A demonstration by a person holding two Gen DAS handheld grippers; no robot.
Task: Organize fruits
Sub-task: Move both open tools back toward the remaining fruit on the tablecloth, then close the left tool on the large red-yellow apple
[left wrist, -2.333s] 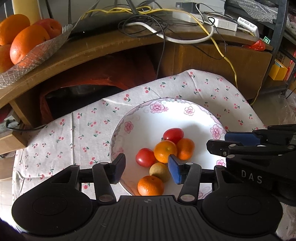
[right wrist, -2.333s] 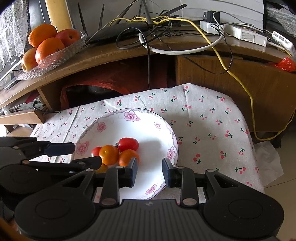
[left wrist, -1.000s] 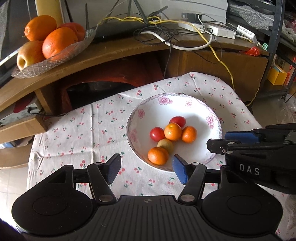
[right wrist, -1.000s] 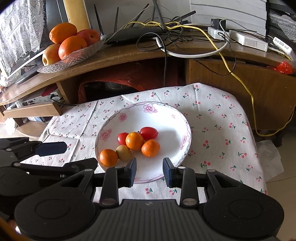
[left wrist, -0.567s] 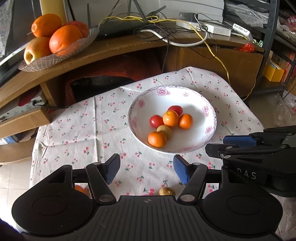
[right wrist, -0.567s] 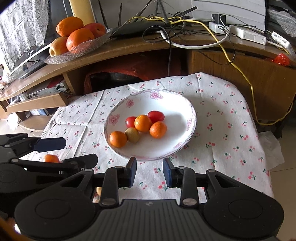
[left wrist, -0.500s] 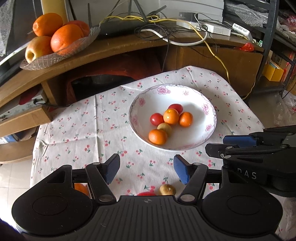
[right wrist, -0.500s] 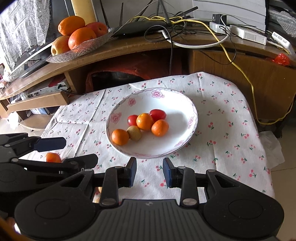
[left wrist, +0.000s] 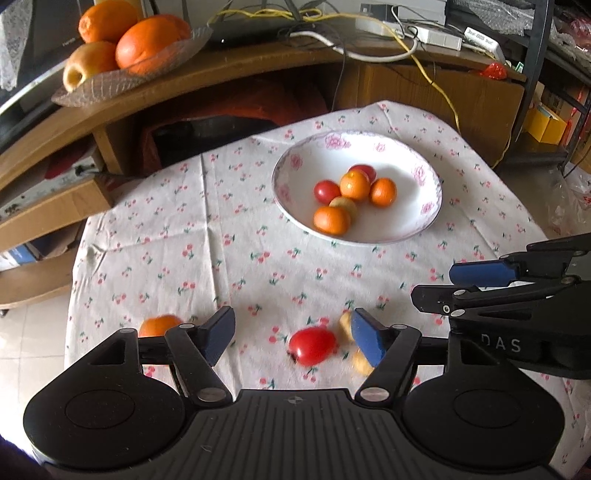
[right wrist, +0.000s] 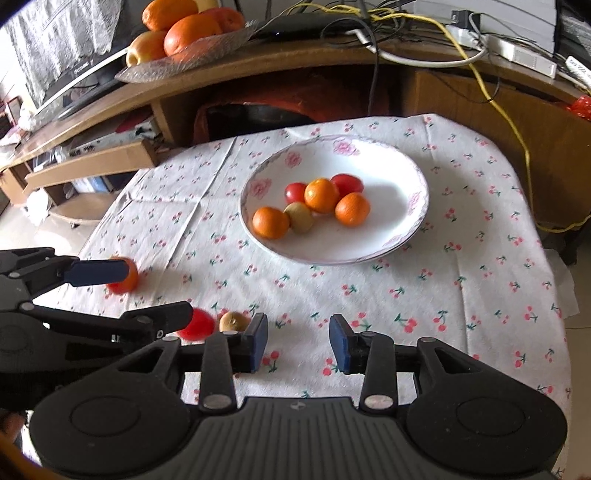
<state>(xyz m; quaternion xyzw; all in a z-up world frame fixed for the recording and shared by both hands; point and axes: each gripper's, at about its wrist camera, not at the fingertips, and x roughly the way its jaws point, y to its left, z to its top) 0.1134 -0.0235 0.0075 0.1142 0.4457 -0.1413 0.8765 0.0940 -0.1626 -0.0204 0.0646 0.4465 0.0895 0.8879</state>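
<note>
Over cherry-print cloth (left wrist: 240, 258), both claws gape, empty.

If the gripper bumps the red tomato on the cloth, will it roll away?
Probably. The red tomato looks round and smooth, so a nudge could send it rolling across the flat tablecloth. Its shiny skin may slip between the open left gripper, and hard squeezing might squash it.

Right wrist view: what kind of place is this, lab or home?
Most likely a home living room. A low table under a cherry-print tablecloth holds a floral bowl of fruit, and behind it a wooden TV-style cabinet carries a glass fruit dish and tangled cables.
</note>
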